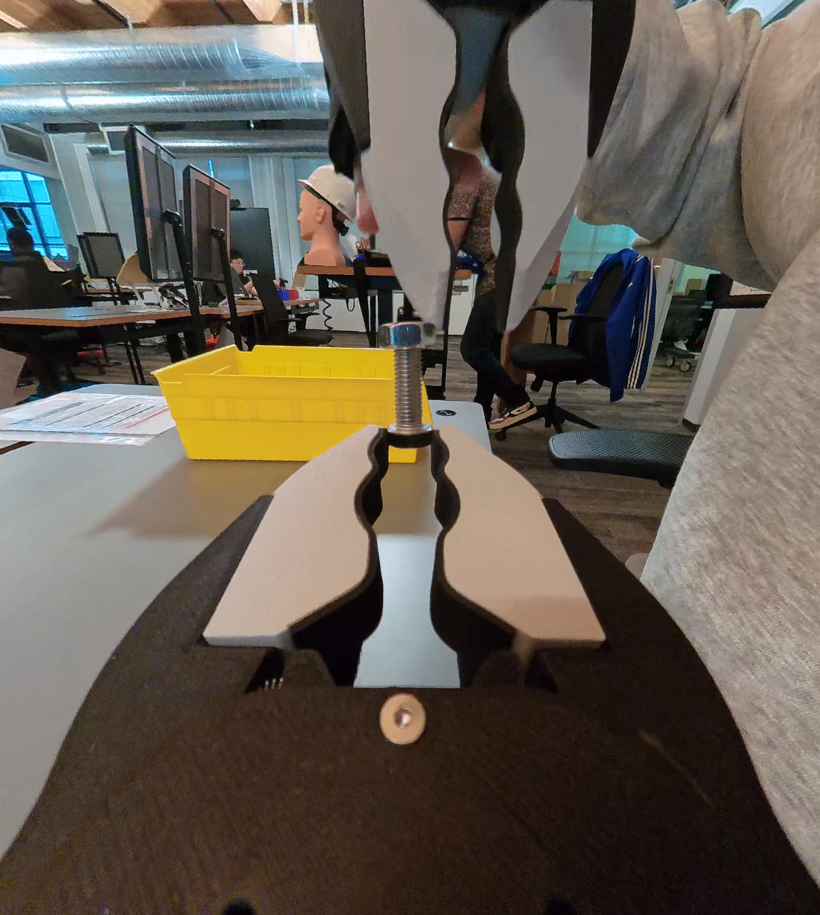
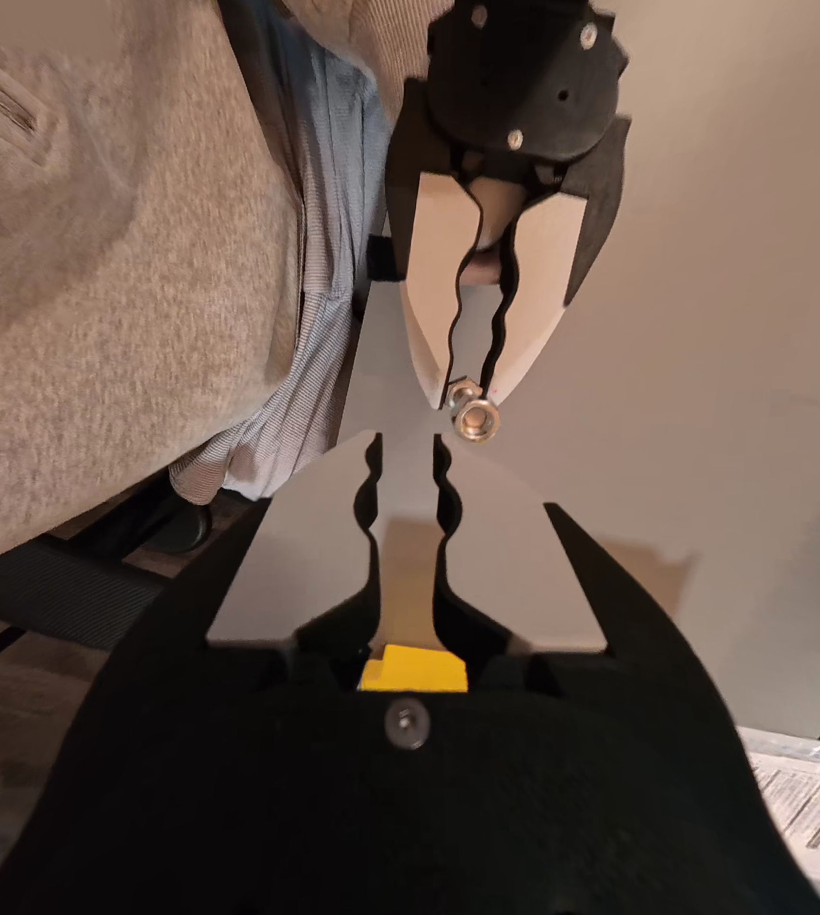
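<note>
Steel hex bolt (image 1: pixel 407 381) stood upright, its lower end pinched in the left gripper (image 1: pixel 409 435) at a nut or washer, I couldn't tell which. The right gripper (image 1: pixel 435 324) hung point-down with its tips at the bolt head; clamped or not, no idea. Yellow bin (image 1: pixel 269 411) sat just behind on the grey table (image 1: pixel 76 520), with a printed sheet (image 1: pixel 76 418) off to the side.

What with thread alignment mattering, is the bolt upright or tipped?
Upright: the bolt stands vertical, head up, in the left gripper fingertips.
</note>
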Demonstrator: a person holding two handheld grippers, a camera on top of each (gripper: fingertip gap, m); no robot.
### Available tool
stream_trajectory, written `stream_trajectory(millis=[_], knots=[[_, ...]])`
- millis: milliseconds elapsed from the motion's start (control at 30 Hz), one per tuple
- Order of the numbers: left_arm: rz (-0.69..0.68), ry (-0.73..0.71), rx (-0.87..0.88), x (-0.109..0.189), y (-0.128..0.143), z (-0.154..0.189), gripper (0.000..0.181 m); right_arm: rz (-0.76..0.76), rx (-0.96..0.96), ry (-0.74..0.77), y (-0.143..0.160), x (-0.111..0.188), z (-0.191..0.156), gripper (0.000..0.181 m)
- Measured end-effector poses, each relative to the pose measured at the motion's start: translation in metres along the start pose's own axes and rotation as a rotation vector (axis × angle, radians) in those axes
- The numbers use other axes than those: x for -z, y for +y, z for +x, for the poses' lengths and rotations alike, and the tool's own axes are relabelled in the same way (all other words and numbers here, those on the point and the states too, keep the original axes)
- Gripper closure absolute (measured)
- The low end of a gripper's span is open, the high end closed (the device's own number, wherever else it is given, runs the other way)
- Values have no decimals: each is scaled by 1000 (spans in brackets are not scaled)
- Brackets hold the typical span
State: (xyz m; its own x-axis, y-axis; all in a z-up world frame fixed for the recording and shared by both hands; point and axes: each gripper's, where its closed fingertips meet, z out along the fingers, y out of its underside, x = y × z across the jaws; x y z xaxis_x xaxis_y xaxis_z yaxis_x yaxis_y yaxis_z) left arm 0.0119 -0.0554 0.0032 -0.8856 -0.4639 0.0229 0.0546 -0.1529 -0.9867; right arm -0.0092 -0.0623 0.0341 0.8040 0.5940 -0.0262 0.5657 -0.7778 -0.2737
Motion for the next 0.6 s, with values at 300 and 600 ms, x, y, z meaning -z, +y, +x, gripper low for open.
stream_trajectory(millis=[300, 600], knots=[[-14, 26, -2, -3, 3, 6, 164, 47, 54, 6, -15, -6, -2, 149], [5, 30, -1, -2, -1, 7, 164, 17, 28, 34, -9, -8, 10, 144]])
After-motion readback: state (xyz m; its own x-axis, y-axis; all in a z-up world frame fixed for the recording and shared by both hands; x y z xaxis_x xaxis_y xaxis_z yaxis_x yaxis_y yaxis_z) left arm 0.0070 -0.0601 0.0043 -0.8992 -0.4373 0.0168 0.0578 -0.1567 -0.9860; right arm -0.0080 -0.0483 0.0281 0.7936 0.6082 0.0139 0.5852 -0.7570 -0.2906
